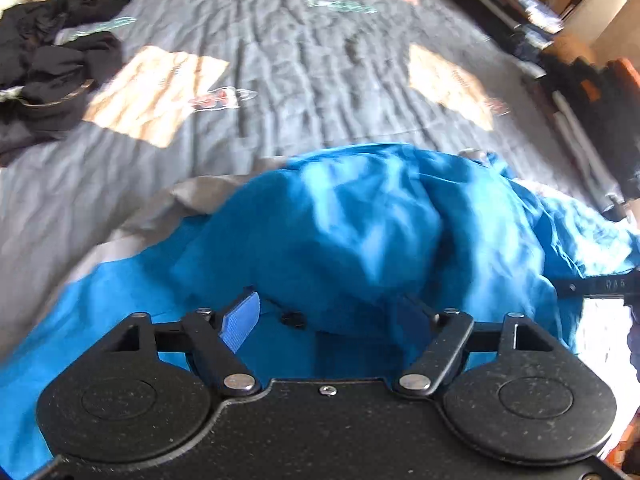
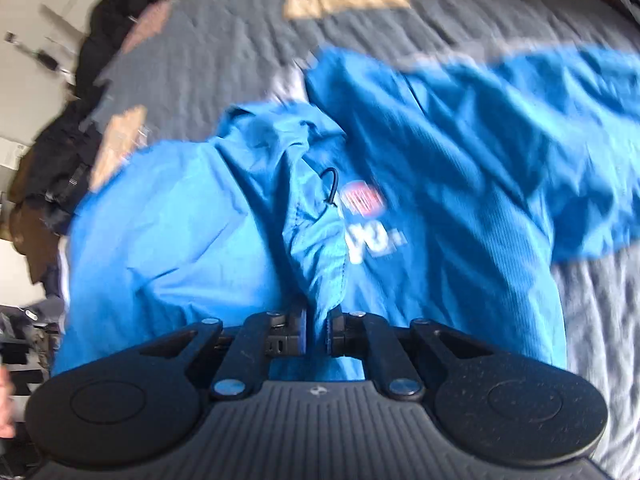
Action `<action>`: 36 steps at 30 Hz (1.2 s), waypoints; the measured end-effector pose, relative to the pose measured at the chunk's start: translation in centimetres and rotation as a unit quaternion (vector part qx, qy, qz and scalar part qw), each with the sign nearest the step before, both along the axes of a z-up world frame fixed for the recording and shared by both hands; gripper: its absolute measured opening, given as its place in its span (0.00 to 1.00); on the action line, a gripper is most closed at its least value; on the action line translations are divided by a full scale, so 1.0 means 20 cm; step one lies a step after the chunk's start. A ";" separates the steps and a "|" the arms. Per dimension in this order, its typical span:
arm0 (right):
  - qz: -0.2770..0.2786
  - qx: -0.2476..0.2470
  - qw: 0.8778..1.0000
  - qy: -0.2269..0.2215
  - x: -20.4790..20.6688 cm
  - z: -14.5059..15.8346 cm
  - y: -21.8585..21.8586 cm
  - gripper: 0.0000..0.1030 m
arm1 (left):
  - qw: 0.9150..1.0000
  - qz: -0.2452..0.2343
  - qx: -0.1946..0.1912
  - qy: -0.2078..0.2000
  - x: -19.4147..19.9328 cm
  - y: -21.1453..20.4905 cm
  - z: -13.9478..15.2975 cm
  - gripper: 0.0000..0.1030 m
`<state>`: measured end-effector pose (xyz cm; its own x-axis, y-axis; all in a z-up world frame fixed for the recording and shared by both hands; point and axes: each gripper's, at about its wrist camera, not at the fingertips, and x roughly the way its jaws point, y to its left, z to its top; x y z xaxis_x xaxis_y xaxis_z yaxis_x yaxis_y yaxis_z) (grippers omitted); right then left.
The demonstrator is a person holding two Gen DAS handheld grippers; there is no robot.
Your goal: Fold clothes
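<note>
Where the left wrist view looks out over the bed, the blue jacket point(image 1: 352, 232) lies bunched on the near part of the grey quilt point(image 1: 280, 60), a rumpled mound just beyond the left gripper point(image 1: 332, 316), with a pale grey lining or panel showing along its far left edge. The cloth looks thin, light and slick, the sort of shell fabric that slides over itself and will not hold a crease without being pressed flat, so a seam, hem or collar edge seems the surest place to take it. The left gripper hovers low over the cloth with its jaws spread wide, the blue pad of its left finger point(image 1: 240, 320) plain to see and nothing caught between them. A heap of dark clothes point(image 1: 52, 68) sits well apart at the far left of the bed. In the right wrist view the jacket point(image 2: 460, 152) spreads across the quilt point(image 2: 248, 48), a white and red chest logo point(image 2: 366, 216) facing up and a sleeve or side panel reaching off to the right. The right gripper point(image 2: 317, 332) is clamped on a gathered ridge of blue cloth that runs from the jaws up towards a small black cord loop point(image 2: 331, 188). The view is blurred, so finer detail cannot be told.
</note>
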<state>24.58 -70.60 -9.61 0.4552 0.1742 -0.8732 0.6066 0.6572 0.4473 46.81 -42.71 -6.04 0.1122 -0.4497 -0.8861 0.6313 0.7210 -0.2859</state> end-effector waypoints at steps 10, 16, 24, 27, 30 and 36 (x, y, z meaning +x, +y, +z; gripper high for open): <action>0.018 0.030 0.996 -0.079 0.15 0.19 -0.24 0.36 | 0.983 0.123 -0.072 0.116 0.18 -0.03 -0.15 0.78; 0.054 -0.044 0.996 -0.061 0.26 0.19 -0.32 0.48 | 0.981 0.148 -0.006 0.122 0.23 -0.12 -0.28 0.65; 0.096 -0.037 0.994 -0.023 0.42 0.00 -0.22 0.52 | 0.980 0.123 -0.061 0.144 0.25 -0.01 -0.11 0.02; 0.113 -0.049 0.992 -0.017 0.42 -0.01 -0.14 0.52 | 0.981 0.111 -0.088 0.134 0.31 0.13 0.11 0.01; 0.127 -0.045 0.991 -0.014 0.39 -0.03 -0.10 0.52 | 0.985 0.091 -0.082 0.124 0.31 0.18 0.20 0.01; 0.155 -0.086 0.984 0.021 0.32 -0.12 -0.01 0.52 | 0.991 0.055 0.072 0.094 0.25 0.07 -0.18 0.02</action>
<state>31.03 -70.89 -12.01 0.3658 0.1462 -0.9191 0.3807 0.8777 0.2911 51.86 -41.36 -9.73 -0.0203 -0.3105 -0.9504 0.4914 0.8247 -0.2799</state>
